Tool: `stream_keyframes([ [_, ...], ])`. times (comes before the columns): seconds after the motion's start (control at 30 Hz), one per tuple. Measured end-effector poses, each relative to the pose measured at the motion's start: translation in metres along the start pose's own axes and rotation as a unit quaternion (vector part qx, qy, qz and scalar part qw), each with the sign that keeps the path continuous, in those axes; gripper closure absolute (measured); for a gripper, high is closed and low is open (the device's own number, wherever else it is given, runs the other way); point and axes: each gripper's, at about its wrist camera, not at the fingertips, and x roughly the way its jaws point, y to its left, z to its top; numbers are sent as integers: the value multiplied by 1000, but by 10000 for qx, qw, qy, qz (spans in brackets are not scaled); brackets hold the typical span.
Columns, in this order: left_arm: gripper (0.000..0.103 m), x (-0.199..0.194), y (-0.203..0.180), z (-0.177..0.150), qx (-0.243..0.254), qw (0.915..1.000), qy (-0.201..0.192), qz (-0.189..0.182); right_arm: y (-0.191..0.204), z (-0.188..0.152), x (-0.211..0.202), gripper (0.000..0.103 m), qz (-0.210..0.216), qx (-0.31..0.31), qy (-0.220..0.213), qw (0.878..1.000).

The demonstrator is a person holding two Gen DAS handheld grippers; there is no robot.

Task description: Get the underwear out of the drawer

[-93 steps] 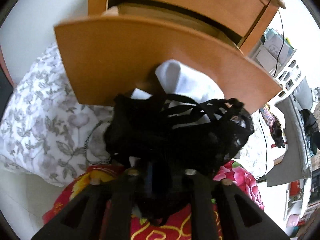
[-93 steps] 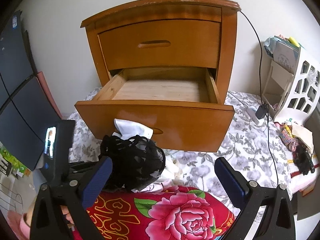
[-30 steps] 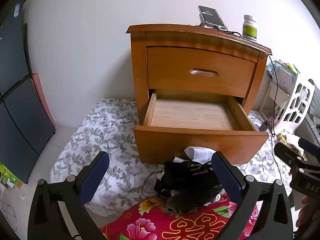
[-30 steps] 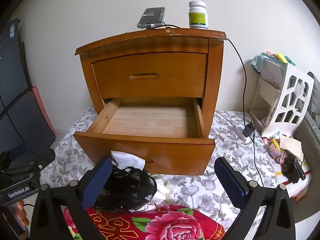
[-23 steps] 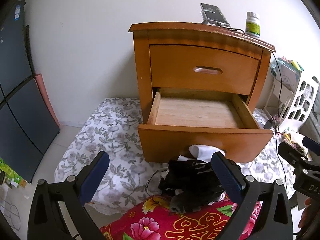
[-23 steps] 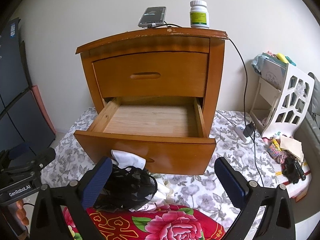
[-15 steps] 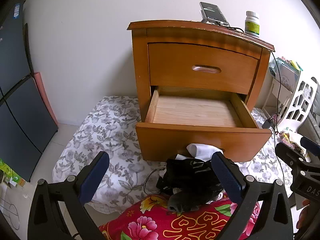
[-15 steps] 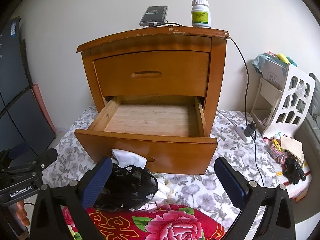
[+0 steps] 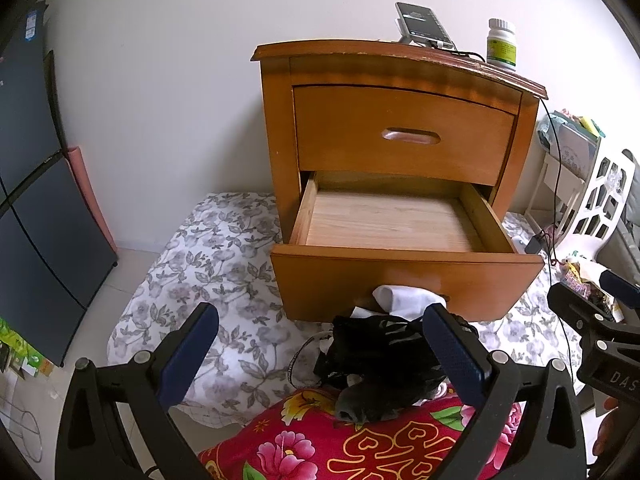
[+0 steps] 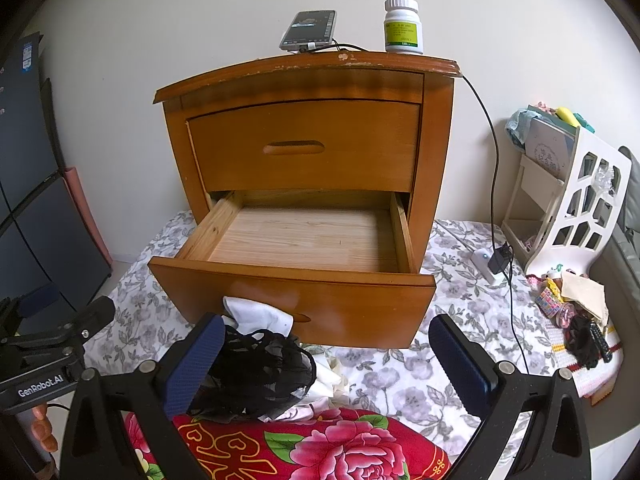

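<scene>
The wooden nightstand's lower drawer [image 9: 404, 276] [image 10: 296, 300] stands pulled out, its pale bottom bare. In front of it a pile of black lacy underwear [image 9: 380, 364] [image 10: 256, 372] with a white garment [image 9: 404, 298] [image 10: 256, 316] lies on a red floral cushion [image 9: 360, 440] [image 10: 312, 444]. My left gripper [image 9: 320, 356] is open above the pile, holding nothing. My right gripper [image 10: 332, 364] is open too, its left finger beside the black pile. Each gripper shows at the edge of the other's view.
The upper drawer [image 10: 304, 148] is closed. A phone [image 10: 308, 30] and a pill bottle [image 10: 402, 26] rest on the nightstand top, with a cable [image 10: 496, 168] running down to a charger. A grey floral sheet [image 9: 208, 264] covers the floor. A white rack [image 10: 572, 196] is at the right.
About three seconds ago my left gripper was shut on the black underwear; it has let go and drawn back. Over the last second both views only shift slightly; the pile lies still.
</scene>
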Motion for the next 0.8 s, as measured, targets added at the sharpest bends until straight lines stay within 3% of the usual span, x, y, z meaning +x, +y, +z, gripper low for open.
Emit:
stream_keyframes([
  [0.8, 1, 3, 1, -1, 32, 9999, 26, 98, -2, -6, 4, 0, 9, 21, 63, 10000],
])
